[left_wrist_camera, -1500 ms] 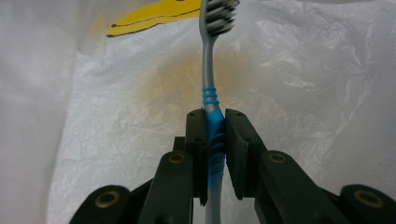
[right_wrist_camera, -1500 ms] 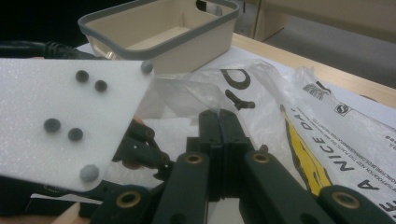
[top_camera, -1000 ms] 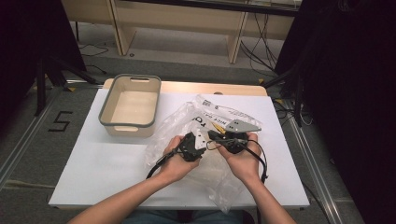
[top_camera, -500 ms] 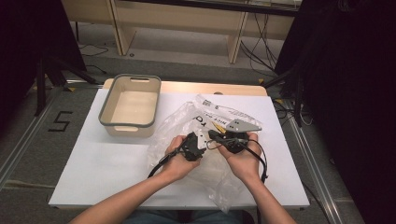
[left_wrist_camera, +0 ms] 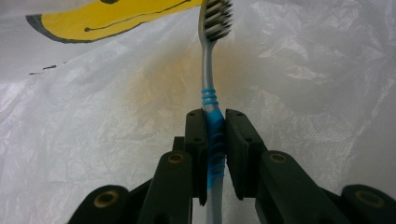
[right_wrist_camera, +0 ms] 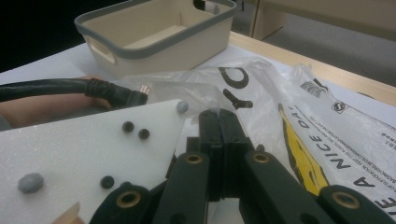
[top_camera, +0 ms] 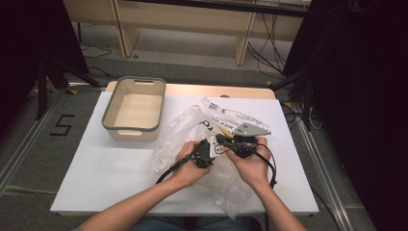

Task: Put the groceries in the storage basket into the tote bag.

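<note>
Comparing w/ the earlier high-view frames, very little is seen to have changed: both hands are found at the same spot over the plastic bag (top_camera: 192, 132), and the bag, the basket (top_camera: 134, 108) and the table (top_camera: 96, 168) lie as before. No shift in either grip is noted, so the step in hand is judged to be at a pause, not advanced.

The left gripper (left_wrist_camera: 217, 121) is seen clenched on the toothbrush (left_wrist_camera: 211, 70): the blue ribbed grip section is pinched between the two black jaws, the grey neck and the bristle head stick out ahead of them, pointing at the bag's white film and its yellow print. In the high view the left gripper (top_camera: 204, 153) is held just beside the right gripper (top_camera: 226, 142), both above the crumpled bag near the table's middle.

The right gripper's jaws are seen pressed together in its own view (right_wrist_camera: 219, 123), and they seem to pinch a fold of the bag's film, though this can't be told for sure. The white plate of the other gripper is seen close at the left of that view, the basket farther back.

Judged from this: the brush is probably to be slipped into the bag, w/ the right side holding the film; the mouth of the bag is not clearly seen open yet. The brush is held above the bag's film, not inside as far as can be told.
</note>
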`<state>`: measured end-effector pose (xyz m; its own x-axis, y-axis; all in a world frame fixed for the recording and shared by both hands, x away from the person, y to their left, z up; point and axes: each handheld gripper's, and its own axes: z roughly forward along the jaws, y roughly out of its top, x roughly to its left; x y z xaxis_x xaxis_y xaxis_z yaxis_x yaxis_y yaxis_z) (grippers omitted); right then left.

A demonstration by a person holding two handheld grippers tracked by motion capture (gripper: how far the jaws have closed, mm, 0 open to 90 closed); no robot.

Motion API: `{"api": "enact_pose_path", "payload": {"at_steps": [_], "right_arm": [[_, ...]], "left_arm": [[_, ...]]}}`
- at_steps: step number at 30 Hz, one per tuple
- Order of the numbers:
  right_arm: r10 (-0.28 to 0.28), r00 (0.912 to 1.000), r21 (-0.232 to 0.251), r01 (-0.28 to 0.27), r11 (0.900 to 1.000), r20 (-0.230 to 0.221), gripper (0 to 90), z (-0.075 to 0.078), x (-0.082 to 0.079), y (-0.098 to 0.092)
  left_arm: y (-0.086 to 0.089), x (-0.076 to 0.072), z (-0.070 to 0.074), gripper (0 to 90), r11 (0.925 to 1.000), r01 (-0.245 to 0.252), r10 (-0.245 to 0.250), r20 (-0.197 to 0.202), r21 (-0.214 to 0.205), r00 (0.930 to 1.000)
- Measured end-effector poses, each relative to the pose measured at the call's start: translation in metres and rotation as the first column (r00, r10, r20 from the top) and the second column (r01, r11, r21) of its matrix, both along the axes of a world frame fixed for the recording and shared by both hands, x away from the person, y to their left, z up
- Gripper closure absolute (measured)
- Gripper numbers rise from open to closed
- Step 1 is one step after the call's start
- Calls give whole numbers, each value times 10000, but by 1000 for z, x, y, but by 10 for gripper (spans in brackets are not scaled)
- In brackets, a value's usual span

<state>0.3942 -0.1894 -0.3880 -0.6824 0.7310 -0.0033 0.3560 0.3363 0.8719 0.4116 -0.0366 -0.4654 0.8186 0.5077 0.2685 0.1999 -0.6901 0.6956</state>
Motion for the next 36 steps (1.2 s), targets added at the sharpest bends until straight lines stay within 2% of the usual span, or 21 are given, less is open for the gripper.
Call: {"api": "enact_pose_path", "payload": {"at_steps": [3, 9, 13, 14, 15, 18, 20, 23, 32, 36], "right_arm": [[-6, 10000, -3, 6, 10000, -5, 900, 0, 0, 0], [3, 10000, 1, -3, 10000, -31, 900, -1, 1, 0], [-20, 10000, -27, 19, 10000, -96, 900, -2, 1, 0], [-36, 9999, -36, 35, 10000, -118, 900, -2, 1, -1], [-34, 9999, -46, 33, 10000, -122, 900, -3, 1, -1], [-28, 9998, -47, 27, 10000, -186, 900, -5, 1, -1], [-29, 9997, -58, 28, 10000, -227, 900, -5, 1, -2], [-12, 9997, -73, 10, 10000, -237, 900, -6, 1, -3], [5, 9992, -168, -12, 9999, -397, 900, -9, -1, -4], [42, 9988, -179, -51, 9998, -490, 900, -10, -2, -5]], "left_arm": [[0, 1, -1, 789, 10000, 42, -41, 159, -81, 9999], [-3, 1, -5, 785, 9987, 378, -394, 473, 334, 9981], [-4, 0, -7, 749, 9969, 615, -640, 508, 488, 9967], [-4, -1, -8, 739, 9972, 628, -647, 471, 400, 9968], [-3, -2, -6, 722, 9960, 718, -744, 466, 540, 9961], [-1, -9, -2, 647, 9954, 861, -884, 533, 427, 9947], [2, -16, 2, 599, 9966, 816, -820, 606, 94, 9948], [10, -27, 9, 550, 9943, 1061, -1056, 517, -82, 9931], [49, -54, 26, 495, 9902, 928, -932, 16, -1044, 9957], [65, -63, 33, 489, 9880, 772, -771, 54, -1339, 9970]]}}
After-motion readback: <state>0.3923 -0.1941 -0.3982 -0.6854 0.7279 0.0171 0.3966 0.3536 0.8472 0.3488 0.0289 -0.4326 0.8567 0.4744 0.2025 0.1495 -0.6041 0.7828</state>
